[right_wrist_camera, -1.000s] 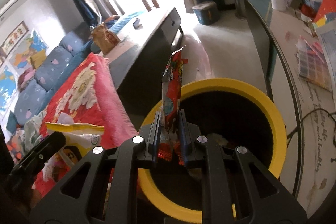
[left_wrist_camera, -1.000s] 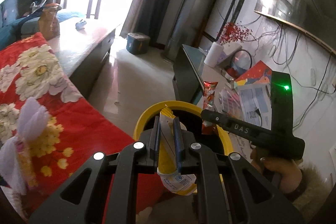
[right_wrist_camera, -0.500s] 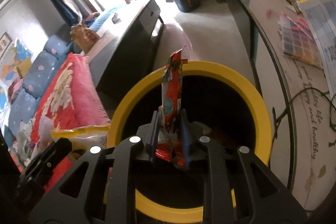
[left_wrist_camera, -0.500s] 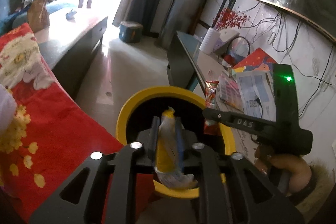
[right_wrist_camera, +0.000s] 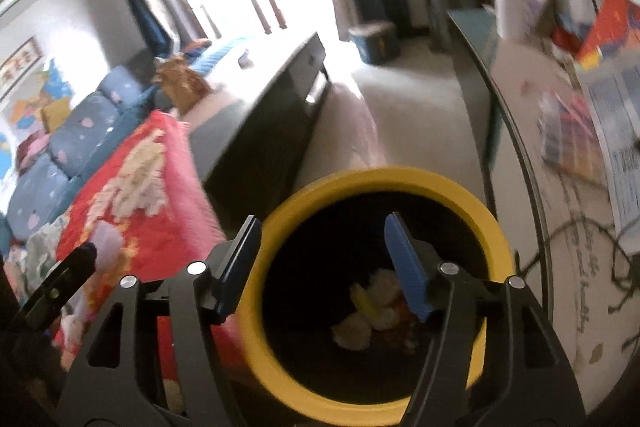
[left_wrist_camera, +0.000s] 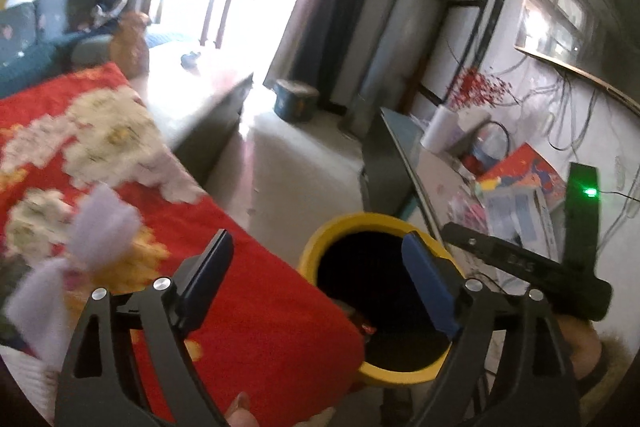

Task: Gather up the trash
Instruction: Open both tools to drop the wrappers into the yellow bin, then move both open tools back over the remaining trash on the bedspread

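A yellow bin [left_wrist_camera: 320, 239] [right_wrist_camera: 400, 183] with a dark inside stands between a red blanket and a table. My left gripper [left_wrist_camera: 316, 247] hangs over the bin's near-left rim; its jaws are opening and nothing is between them. My right gripper [right_wrist_camera: 322, 231] is above the bin mouth, jaws opening, also empty. Crumpled wrappers [right_wrist_camera: 372, 311], yellow, white and red, lie at the bottom of the bin. The right gripper's black body [left_wrist_camera: 532, 267] shows at the right of the left wrist view, with a hand [left_wrist_camera: 576, 343] on it. The left gripper's tip [right_wrist_camera: 60, 279] shows at the far left.
A red flowered blanket [left_wrist_camera: 120, 155] [right_wrist_camera: 132, 195] lies left of the bin. A glass-topped table [right_wrist_camera: 560, 155] with papers, cables and a paper roll [left_wrist_camera: 438, 127] runs along the right. A dark low cabinet [right_wrist_camera: 272, 107] and a small blue box [left_wrist_camera: 296, 99] stand on the floor beyond.
Both grippers have opened. The yellow and white wrapper has left the left jaws and the red packet has left the right jaws. The left wrist view has swung left.
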